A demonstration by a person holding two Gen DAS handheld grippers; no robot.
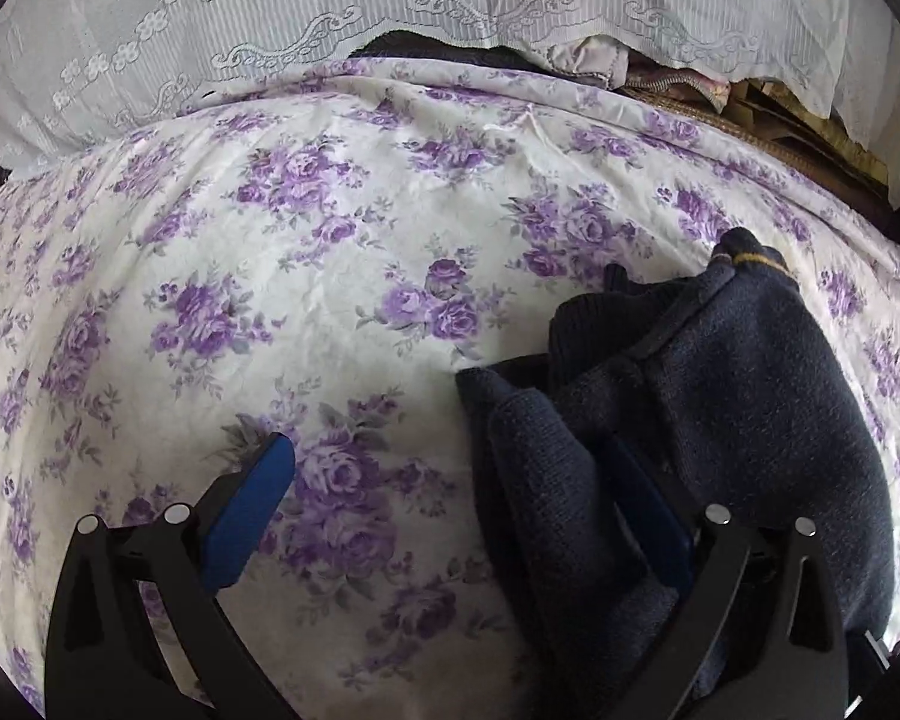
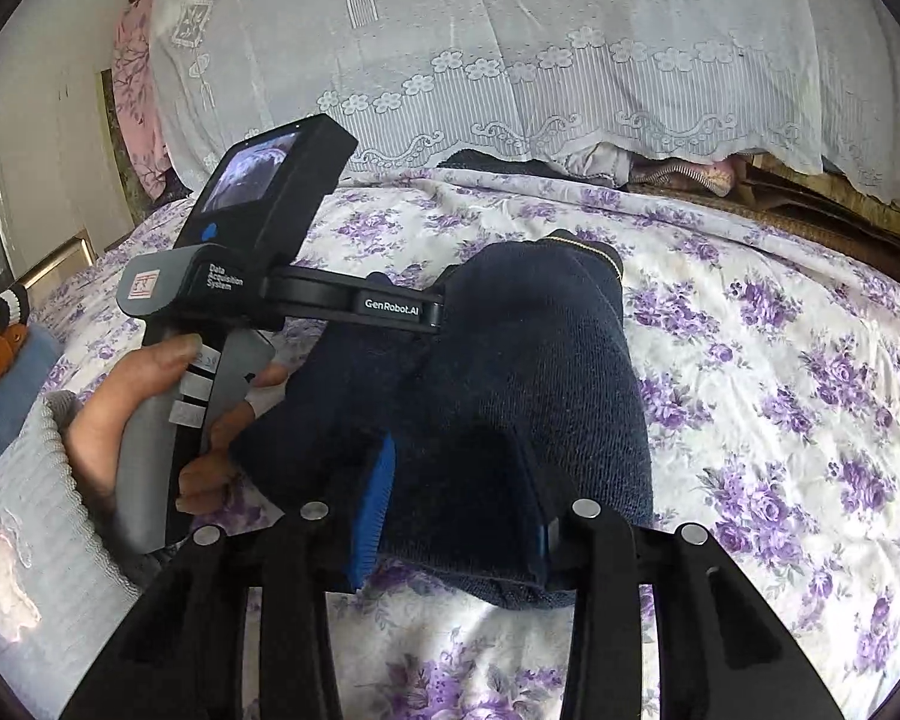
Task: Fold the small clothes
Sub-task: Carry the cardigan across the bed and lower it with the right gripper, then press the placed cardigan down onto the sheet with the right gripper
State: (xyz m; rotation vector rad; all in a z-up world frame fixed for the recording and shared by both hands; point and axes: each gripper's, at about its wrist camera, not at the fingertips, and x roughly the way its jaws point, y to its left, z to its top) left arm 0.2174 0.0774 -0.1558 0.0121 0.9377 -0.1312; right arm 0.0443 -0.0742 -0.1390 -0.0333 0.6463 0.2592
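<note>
A home bedroom is showing here: a bed (image 1: 330,240) is lying under a purple-rose floral sheet, a white lace cover (image 2: 510,60) is draping piled bedding at twelve o'clock, and a pink cloth (image 2: 135,90) is hanging at ten o'clock.

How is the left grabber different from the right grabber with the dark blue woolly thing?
The left gripper has its jaws wide apart; the right gripper has them closer together. The right gripper pinches the dark blue knit garment between both jaws; on the left gripper it only drapes over one jaw, with the other bare above the flowery sheet. Both are black with blue pads.
</note>
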